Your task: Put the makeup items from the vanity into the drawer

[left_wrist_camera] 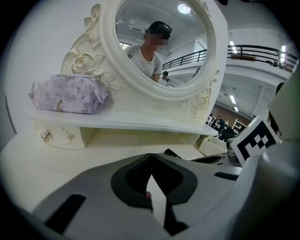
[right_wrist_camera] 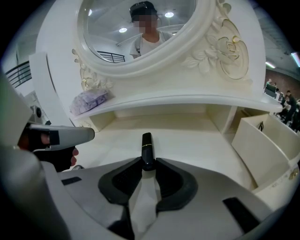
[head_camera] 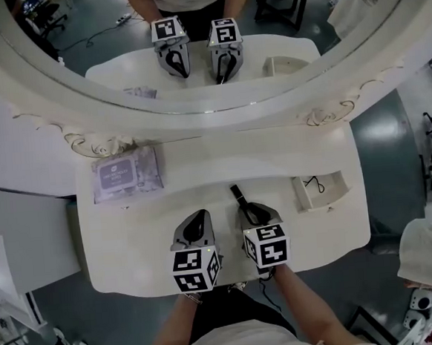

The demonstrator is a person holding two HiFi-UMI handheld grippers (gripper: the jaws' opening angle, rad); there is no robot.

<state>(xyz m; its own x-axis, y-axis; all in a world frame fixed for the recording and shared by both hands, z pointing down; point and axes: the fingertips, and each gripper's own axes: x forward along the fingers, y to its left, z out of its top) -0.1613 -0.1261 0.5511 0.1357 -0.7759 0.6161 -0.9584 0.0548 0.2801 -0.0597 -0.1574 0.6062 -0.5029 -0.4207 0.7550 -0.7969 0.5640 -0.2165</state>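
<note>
Vanity of smooth cream-white, seen steeply from above, filled the middle of the head view, with a rounded front edge and a raised shelf along its back. Above the shelf sat an oval mirror in a thick frame carved with scrolls and roses.

At the shelf's left end lay a soft, crinkled lilac pack, rectangular, with a label on top. At the right of the frame, a shallow boxy drawer stood pulled out and open, and a thin dark item lay inside, too small to identify.

Low in the centre, both grey plastic grippers pointed toward the mirror, each carrying a black-and-white marker cube. The right gripper had its dark ribbed pads closed on the near end of a slim glossy black tube with a thin gold band. The tube stuck straight out ahead over the tabletop, left of the drawer and apart from it. The left gripper, just beside the right one, had its tips touching and held nothing.
</note>
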